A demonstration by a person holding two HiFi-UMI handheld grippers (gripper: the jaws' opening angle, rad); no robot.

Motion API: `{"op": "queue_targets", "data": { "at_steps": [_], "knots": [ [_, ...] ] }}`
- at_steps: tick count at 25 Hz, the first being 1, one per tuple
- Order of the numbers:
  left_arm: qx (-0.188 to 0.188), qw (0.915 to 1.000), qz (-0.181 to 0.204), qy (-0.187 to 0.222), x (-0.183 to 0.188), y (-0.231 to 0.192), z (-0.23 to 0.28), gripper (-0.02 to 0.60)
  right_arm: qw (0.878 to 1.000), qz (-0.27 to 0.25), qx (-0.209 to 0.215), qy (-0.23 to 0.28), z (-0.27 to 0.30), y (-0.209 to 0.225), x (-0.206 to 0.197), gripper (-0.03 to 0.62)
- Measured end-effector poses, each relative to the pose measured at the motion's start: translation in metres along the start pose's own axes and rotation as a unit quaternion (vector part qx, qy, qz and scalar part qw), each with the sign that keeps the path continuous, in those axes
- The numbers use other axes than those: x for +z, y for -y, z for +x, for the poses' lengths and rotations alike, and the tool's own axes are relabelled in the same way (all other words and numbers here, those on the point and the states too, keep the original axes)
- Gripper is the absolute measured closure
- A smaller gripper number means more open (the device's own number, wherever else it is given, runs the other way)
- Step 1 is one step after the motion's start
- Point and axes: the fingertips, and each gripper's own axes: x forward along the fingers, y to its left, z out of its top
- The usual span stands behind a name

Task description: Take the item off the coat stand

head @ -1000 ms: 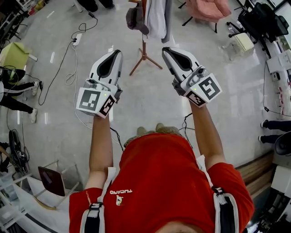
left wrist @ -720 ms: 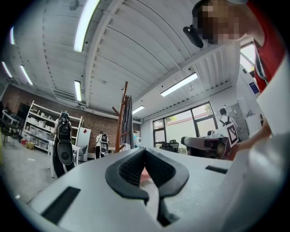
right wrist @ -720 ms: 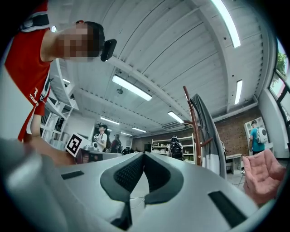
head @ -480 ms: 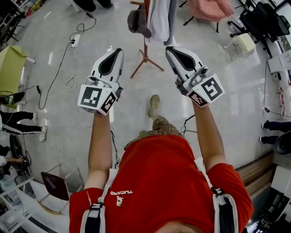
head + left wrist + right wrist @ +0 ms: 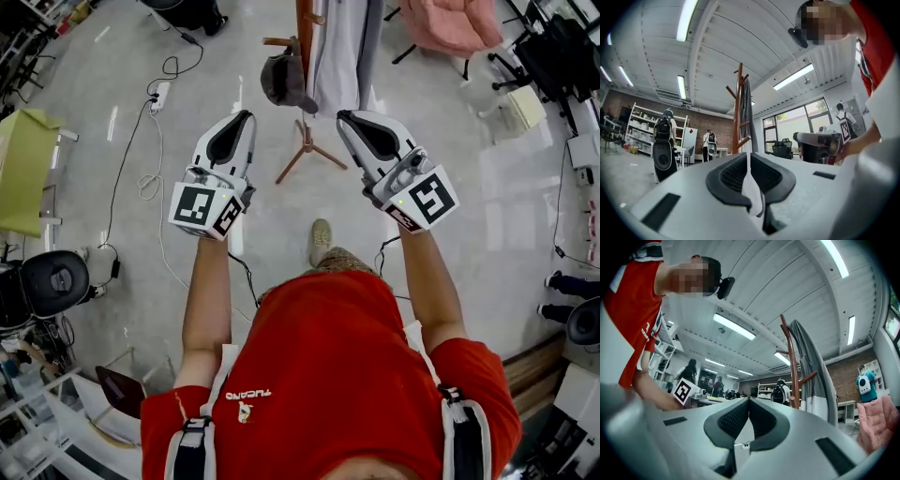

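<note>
A wooden coat stand rises at the top middle of the head view on a tripod base. A dark grey cap hangs on its left side and a grey-and-white garment on its right. My left gripper is held up just short of the stand and left of its base, jaws shut and empty. My right gripper is level with it on the right, also shut and empty. In the gripper views the stand and the garment stand ahead of the shut jaws.
Cables and a power strip lie on the floor at the left. A black office chair and a green table are at the far left, a pink chair at the top right. People stand by shelves in the background.
The person has stepped toward the coat stand, which now sits lower and nearer in the head view. Both grippers stay raised side by side and shut.
</note>
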Motion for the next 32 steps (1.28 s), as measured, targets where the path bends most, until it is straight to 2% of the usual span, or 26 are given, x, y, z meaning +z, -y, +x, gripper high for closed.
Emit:
{"op": "queue_targets", "data": {
  "at_steps": [1, 5, 8, 14, 22, 26, 29, 31, 32],
  "knots": [
    [0.002, 1.0, 0.0, -0.004, -0.006, -0.006, 0.012, 0.564, 1.0, 0.002, 0.004, -0.003, 0.004, 0.01, -0.006, 0.569],
    [-0.002, 0.9996, 0.009, -0.027, -0.032, -0.027, 0.052, 0.46, 1.0, 0.018, 0.014, -0.011, 0.015, 0.044, -0.023, 0.569],
    [0.004, 0.999, 0.018, -0.042, -0.048, -0.048, 0.08, 0.423, 0.999, 0.029, 0.016, -0.017, 0.021, 0.065, -0.033, 0.569],
    [-0.002, 0.9963, 0.021, -0.084, -0.094, -0.089, 0.124, 0.388, 0.998, 0.047, 0.0, -0.03, 0.032, 0.089, -0.06, 0.569],
    [-0.057, 0.9858, 0.037, -0.153, -0.162, -0.119, 0.172, 0.37, 0.995, 0.062, -0.049, -0.057, 0.051, 0.109, -0.093, 0.569],
    [-0.09, 0.9781, 0.038, -0.184, -0.188, -0.124, 0.191, 0.37, 0.993, 0.067, -0.064, -0.072, 0.055, 0.11, -0.101, 0.569],
    [-0.102, 0.9763, 0.028, -0.189, -0.195, -0.123, 0.201, 0.385, 0.992, 0.067, -0.072, -0.084, 0.053, 0.109, -0.104, 0.569],
    [-0.103, 0.9777, 0.017, -0.182, -0.194, -0.121, 0.205, 0.517, 0.991, 0.066, -0.077, -0.089, 0.05, 0.108, -0.105, 0.569],
    [-0.102, 0.9789, 0.011, -0.177, -0.191, -0.12, 0.206, 0.552, 0.991, 0.065, -0.079, -0.091, 0.048, 0.108, -0.105, 0.569]
  ]
}}
